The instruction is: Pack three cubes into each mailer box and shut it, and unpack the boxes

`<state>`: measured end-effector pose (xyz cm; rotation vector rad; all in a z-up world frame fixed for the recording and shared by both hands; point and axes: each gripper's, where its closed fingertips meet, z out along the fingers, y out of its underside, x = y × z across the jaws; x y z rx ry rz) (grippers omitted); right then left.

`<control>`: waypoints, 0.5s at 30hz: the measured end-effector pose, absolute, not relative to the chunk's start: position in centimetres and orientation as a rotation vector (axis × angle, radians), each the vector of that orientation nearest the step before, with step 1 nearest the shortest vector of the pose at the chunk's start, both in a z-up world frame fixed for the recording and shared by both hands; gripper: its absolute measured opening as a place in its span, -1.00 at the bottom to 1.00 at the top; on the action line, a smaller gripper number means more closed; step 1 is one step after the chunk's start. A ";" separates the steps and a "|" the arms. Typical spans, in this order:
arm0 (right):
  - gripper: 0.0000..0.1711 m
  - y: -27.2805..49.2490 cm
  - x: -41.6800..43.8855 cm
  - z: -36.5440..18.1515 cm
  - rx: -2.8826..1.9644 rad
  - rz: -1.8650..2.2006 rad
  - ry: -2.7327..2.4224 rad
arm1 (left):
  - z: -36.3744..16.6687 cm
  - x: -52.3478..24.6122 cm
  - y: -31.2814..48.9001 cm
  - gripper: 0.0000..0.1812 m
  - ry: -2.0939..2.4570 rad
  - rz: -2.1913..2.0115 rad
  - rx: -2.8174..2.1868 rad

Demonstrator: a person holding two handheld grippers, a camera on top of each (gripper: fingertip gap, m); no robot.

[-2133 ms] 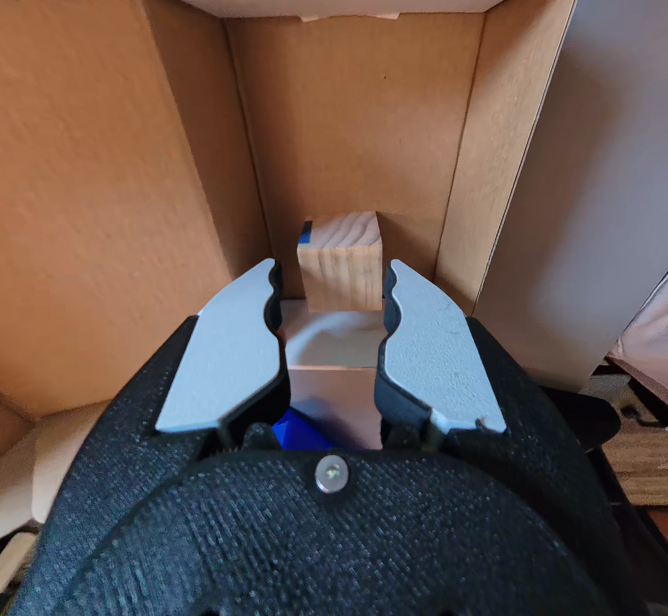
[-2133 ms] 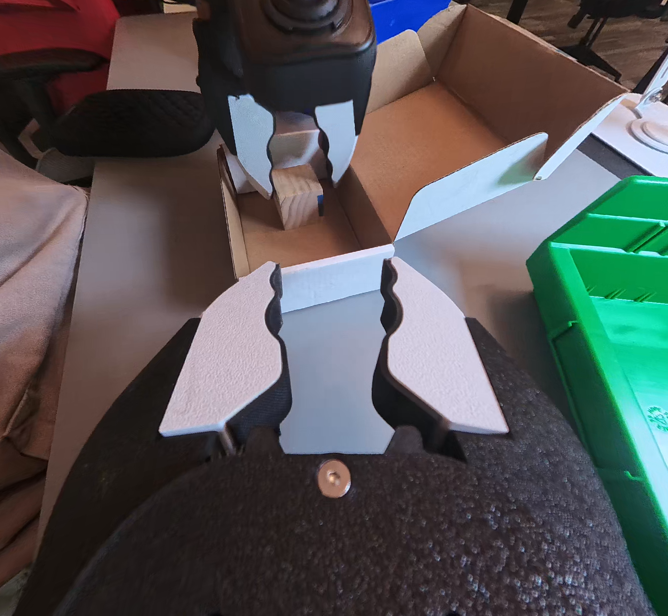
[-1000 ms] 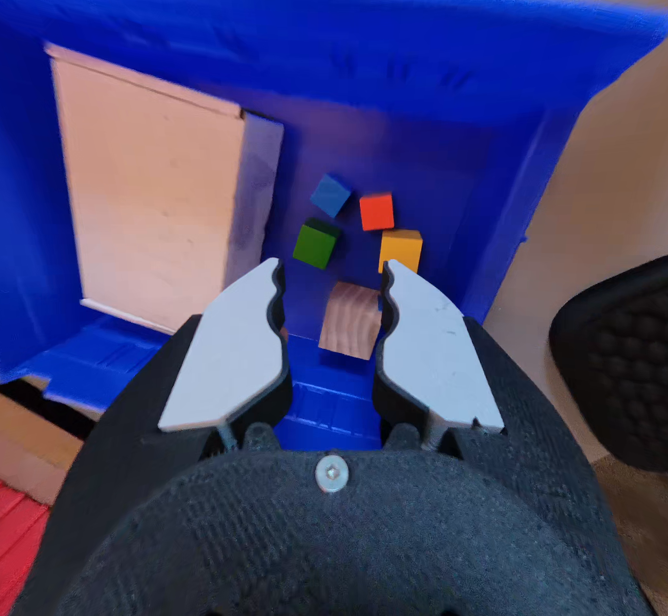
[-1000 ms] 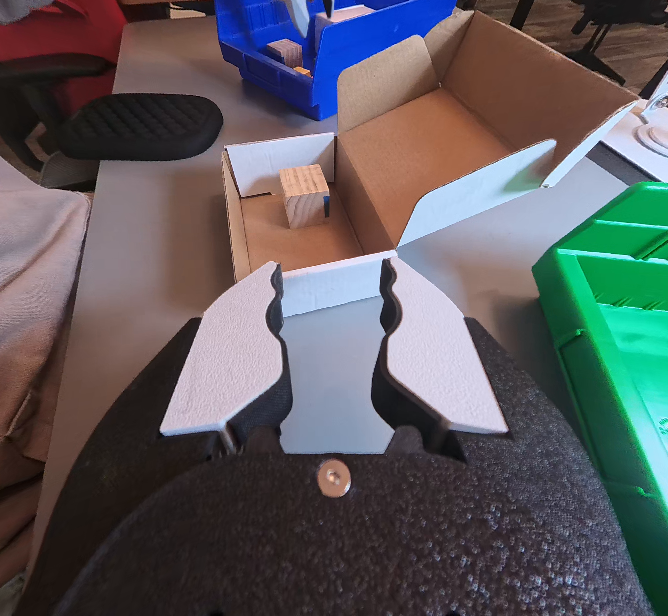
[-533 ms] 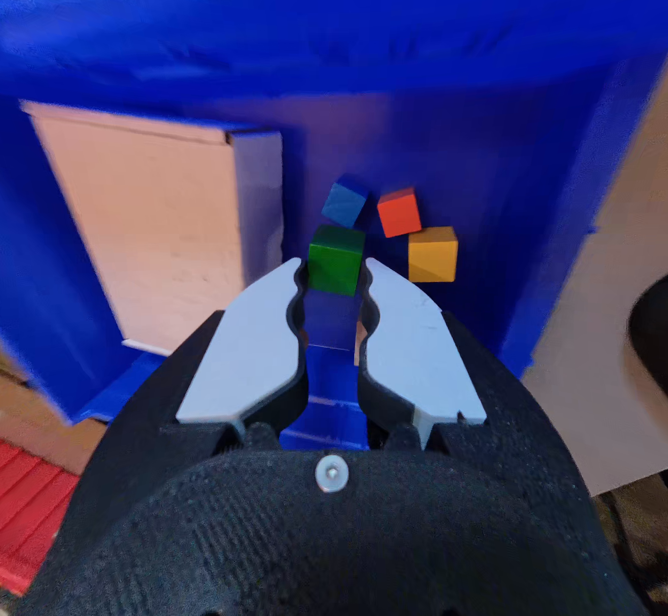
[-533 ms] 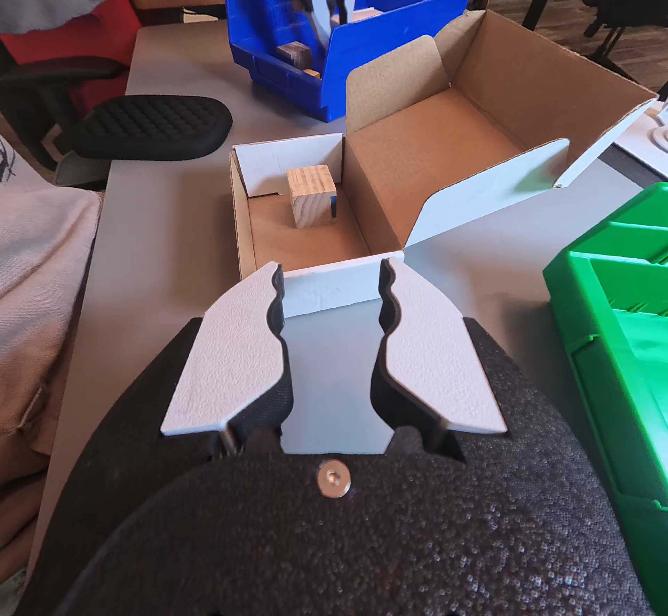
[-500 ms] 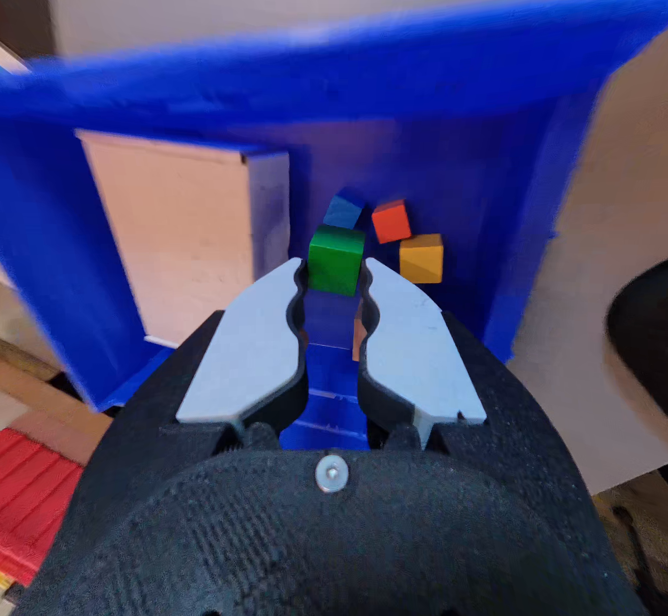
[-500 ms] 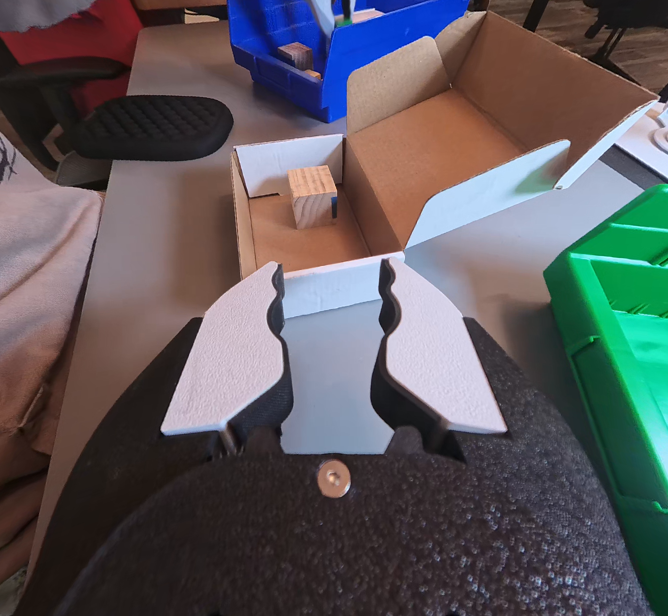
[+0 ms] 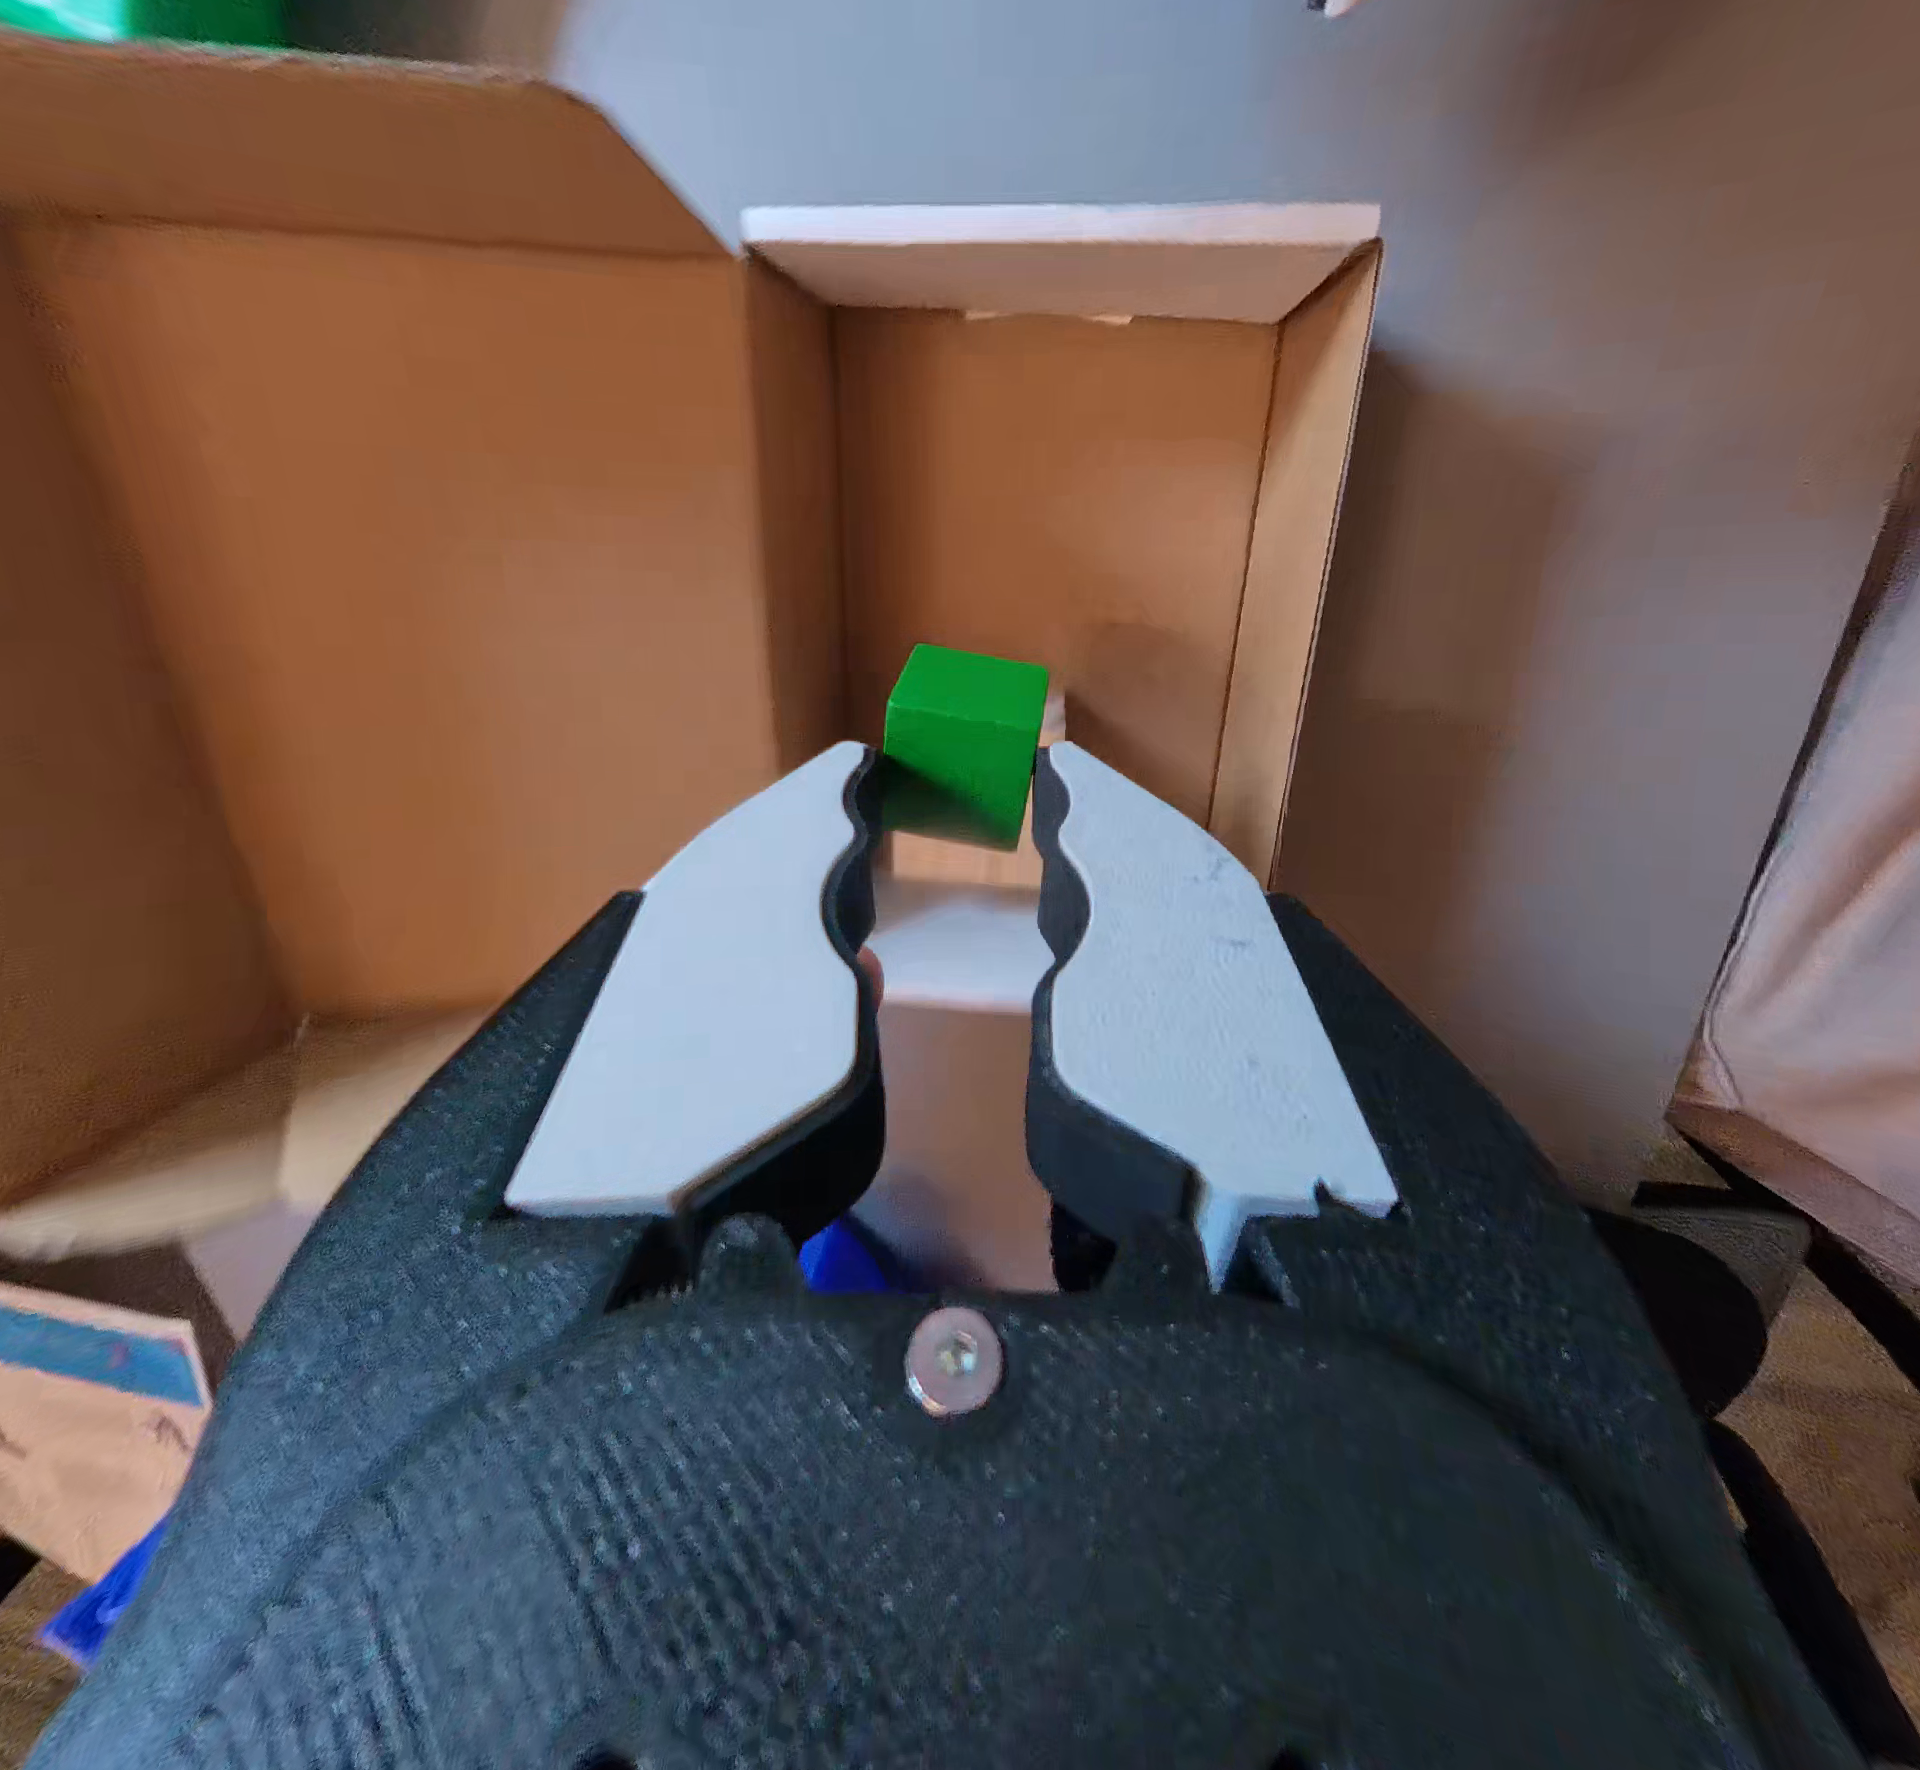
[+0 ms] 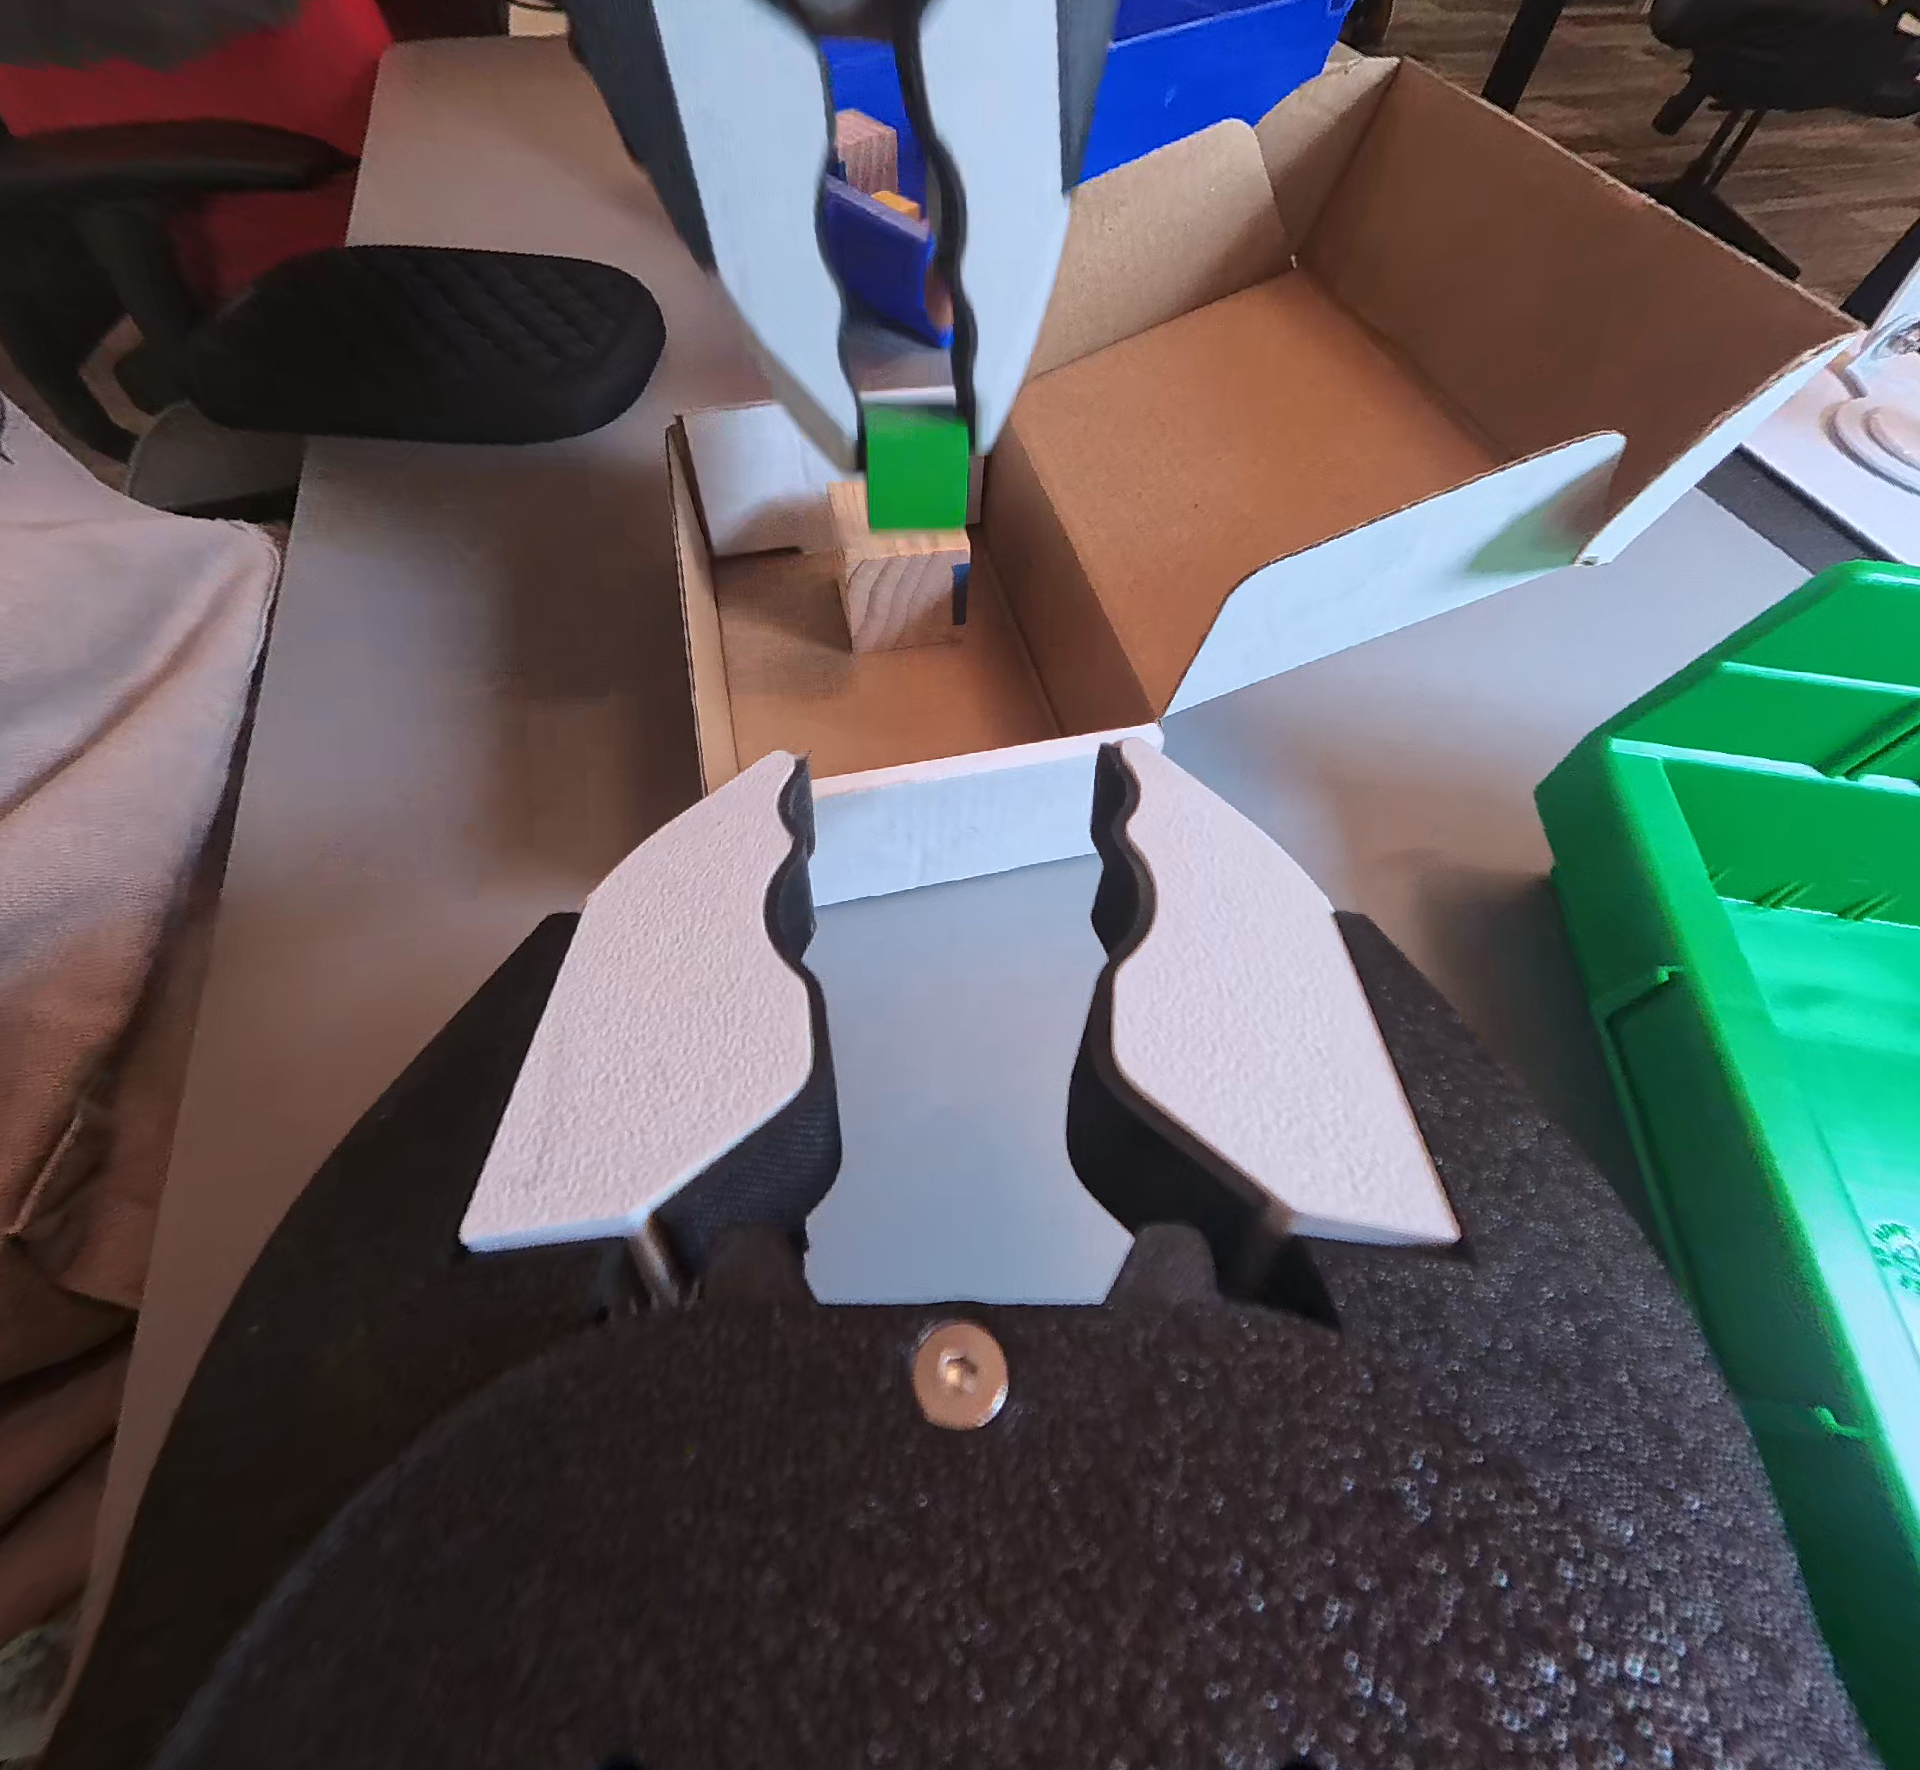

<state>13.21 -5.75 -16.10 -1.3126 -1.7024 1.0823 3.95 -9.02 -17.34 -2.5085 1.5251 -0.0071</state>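
My left gripper (image 9: 956,764) is shut on a green cube (image 9: 961,749) and holds it above the open mailer box (image 9: 1299,525). In the right wrist view the left gripper (image 10: 914,442) hangs over the box tray with the green cube (image 10: 914,473) just above a wooden cube (image 10: 899,588) that stands in the tray. A blue cube (image 10: 961,593) shows as a sliver behind the wooden one. My right gripper (image 10: 951,785) is open and empty, low at the box's white front wall (image 10: 935,832). The box lid (image 10: 1351,338) lies open to the right.
A blue bin (image 10: 1195,47) with more cubes stands behind the box. A green bin (image 10: 1766,837) is at the right. A black padded chair armrest (image 10: 416,338) lies at the table's left edge. Grey cloth covers the near left. The left gripper's tips are roughly 11 cm from the right gripper's.
My left gripper shut on the green cube in the blue bin, lifted it out and carried it over the mailer box. The right gripper has barely moved.
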 end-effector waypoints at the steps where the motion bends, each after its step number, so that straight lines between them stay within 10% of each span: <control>1: -0.39 -5.8 13.2 -16.2 -1.314 1.078 -1.708 | -18.5 4.5 -8.9 -0.69 1.553 -0.016 -2.527; 15: -0.36 -5.3 13.5 -15.9 -1.315 1.054 -1.693 | -22.8 5.1 -8.0 -0.61 1.576 0.041 -2.575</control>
